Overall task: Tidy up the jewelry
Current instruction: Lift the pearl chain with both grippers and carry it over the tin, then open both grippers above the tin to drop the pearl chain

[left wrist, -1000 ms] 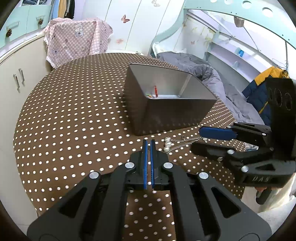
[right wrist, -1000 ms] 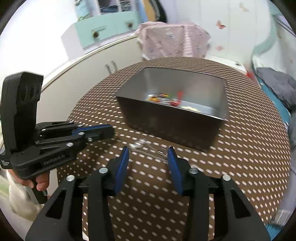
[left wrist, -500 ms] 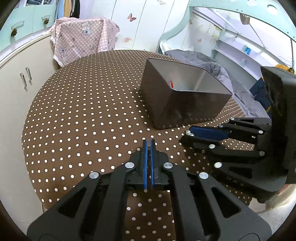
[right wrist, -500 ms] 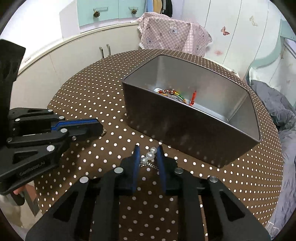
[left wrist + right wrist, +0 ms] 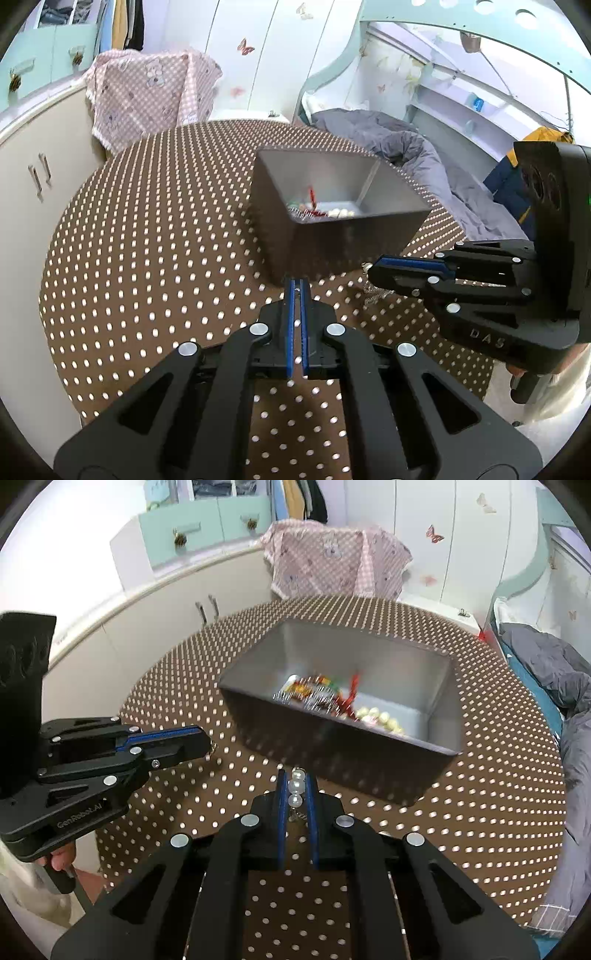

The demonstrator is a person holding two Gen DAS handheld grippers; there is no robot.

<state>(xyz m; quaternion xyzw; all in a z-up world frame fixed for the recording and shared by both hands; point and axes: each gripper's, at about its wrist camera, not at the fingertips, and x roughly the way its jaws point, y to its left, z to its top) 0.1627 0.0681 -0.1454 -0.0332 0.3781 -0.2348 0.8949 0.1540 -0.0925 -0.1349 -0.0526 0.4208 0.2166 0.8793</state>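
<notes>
My right gripper (image 5: 295,775) is in front of the grey metal bin (image 5: 332,753). Its jaws are closing tight on a pearl-and-chain piece (image 5: 296,790), with the blue pads pressing the beads. In the left wrist view the silver chain (image 5: 375,293) hangs from the right gripper (image 5: 371,273) just above the cloth. The bin (image 5: 332,243) holds colourful jewelry (image 5: 325,698) and a string of pale beads (image 5: 380,716). My left gripper (image 5: 296,282) is shut with nothing between its fingers. It hovers over the dotted table to the left of the right gripper (image 5: 207,740).
The round table (image 5: 147,258) has a brown cloth with white dots. A pink checked cloth (image 5: 155,96) hangs behind it beside white cabinets (image 5: 155,620). A bed with grey bedding (image 5: 417,147) lies to the right. A person's hand (image 5: 61,860) holds the left gripper's handle.
The right gripper's jaws went from wide open to shut on the pearl piece, which now hangs off the cloth. The left gripper stayed shut and barely moved.
</notes>
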